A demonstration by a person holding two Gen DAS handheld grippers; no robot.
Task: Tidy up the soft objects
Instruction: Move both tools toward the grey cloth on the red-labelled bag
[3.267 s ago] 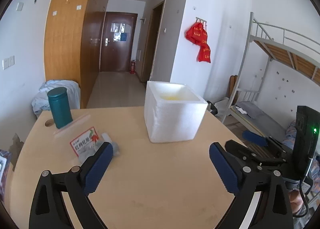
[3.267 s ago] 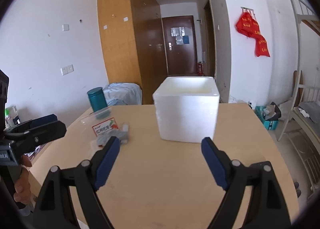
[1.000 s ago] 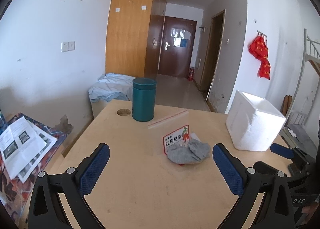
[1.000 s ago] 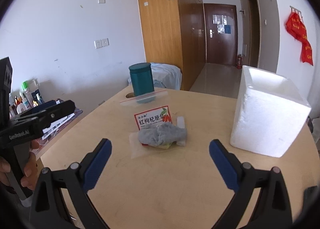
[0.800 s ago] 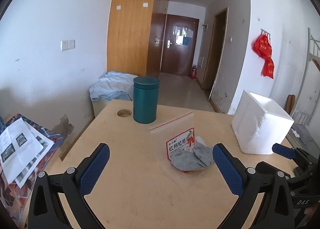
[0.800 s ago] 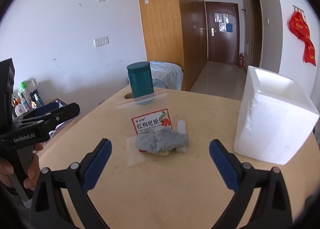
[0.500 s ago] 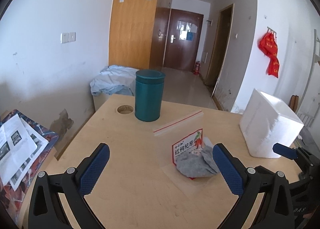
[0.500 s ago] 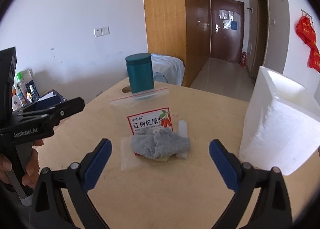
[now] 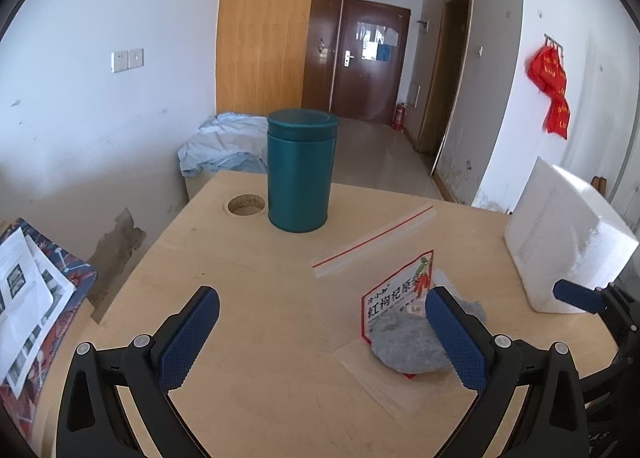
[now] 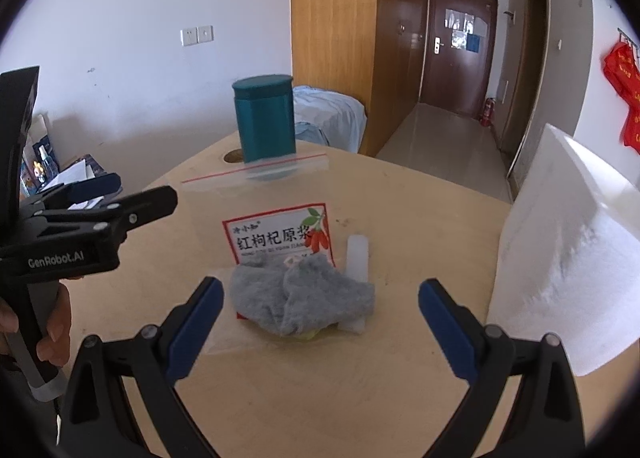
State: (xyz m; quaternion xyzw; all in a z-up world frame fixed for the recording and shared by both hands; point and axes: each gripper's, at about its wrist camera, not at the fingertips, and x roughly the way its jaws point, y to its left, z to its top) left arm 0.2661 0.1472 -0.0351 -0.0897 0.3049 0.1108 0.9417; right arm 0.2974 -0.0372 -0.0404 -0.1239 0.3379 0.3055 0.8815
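A crumpled grey cloth [image 10: 304,298] lies on a clear zip bag [image 10: 256,194] that holds a red-and-white packet [image 10: 280,236], on the wooden table [image 10: 400,218]. My right gripper [image 10: 318,318] is open, just short of the cloth, its jaws wider than the cloth. In the left wrist view the cloth [image 9: 408,342] sits behind my right finger. My left gripper [image 9: 322,330] is open and empty over bare table, left of the cloth. It also shows at the left of the right wrist view [image 10: 116,198].
A teal canister [image 9: 300,170] stands at the table's far side beside a round hole [image 9: 246,204]. A white foam box [image 10: 572,250] stands on the right. A small white tube [image 10: 357,256] lies beside the cloth. Papers [image 9: 24,298] lie left of the table.
Both grippers have swung left and moved closer to the cloth and bag. The canister and packet now look larger. Both stay open.
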